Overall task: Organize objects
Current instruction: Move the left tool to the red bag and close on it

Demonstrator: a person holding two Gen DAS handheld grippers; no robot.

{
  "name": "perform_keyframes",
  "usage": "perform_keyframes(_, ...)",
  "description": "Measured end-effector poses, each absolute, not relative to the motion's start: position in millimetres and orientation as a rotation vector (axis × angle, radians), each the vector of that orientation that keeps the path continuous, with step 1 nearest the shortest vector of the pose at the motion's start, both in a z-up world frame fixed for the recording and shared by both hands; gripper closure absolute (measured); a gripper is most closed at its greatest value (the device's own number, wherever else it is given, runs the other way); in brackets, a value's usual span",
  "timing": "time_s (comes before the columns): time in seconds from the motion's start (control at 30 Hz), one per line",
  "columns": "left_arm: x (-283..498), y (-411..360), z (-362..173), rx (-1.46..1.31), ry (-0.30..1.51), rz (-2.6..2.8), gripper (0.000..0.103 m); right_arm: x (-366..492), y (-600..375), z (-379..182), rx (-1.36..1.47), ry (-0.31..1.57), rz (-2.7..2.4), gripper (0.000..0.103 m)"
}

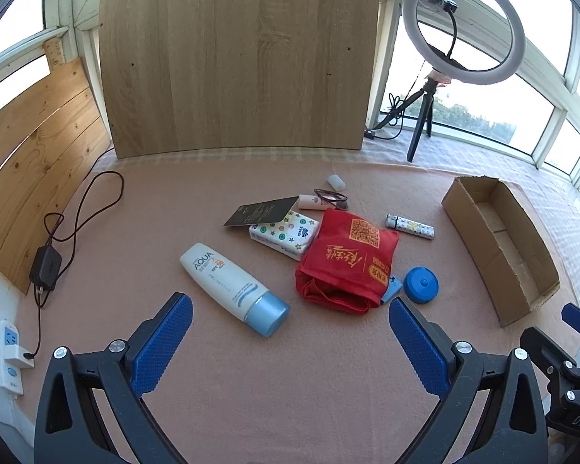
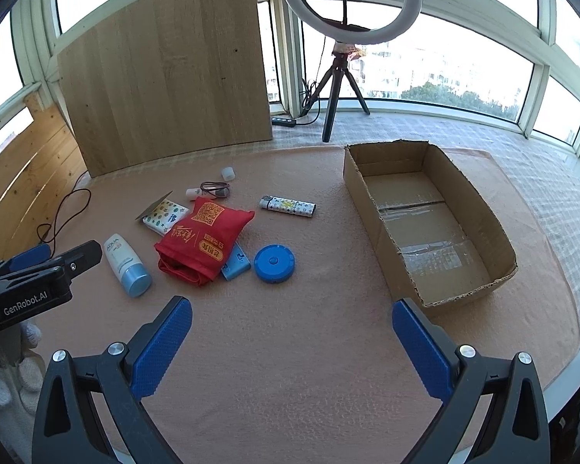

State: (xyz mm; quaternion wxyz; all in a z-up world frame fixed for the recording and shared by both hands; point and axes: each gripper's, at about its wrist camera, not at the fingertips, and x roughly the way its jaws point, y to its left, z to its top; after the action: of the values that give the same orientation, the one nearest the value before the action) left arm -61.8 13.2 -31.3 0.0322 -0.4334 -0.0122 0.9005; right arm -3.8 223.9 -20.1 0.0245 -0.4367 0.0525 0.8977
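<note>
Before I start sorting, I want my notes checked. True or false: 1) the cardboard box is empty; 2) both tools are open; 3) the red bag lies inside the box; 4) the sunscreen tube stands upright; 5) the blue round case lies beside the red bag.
1) True: the cardboard box holds nothing.
2) True: left tool and right tool are open.
3) False: the red bag lies on the cloth, outside the box.
4) False: the sunscreen tube lies flat.
5) True: the blue round case lies beside it.
</note>
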Motion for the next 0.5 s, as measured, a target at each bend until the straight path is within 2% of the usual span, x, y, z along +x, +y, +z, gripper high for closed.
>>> perform_keyframes(0.27,-116,20,-45,-1.388,-0.062,2.728,0.007,-2,237,-28,-1.362,0.199,2.740,0.001)
perform_keyframes(0.5,-164,47,-73,-1.470,-0.070,2.632,0.022,4,251,-34,-1.370,0.220,2.698,0.001)
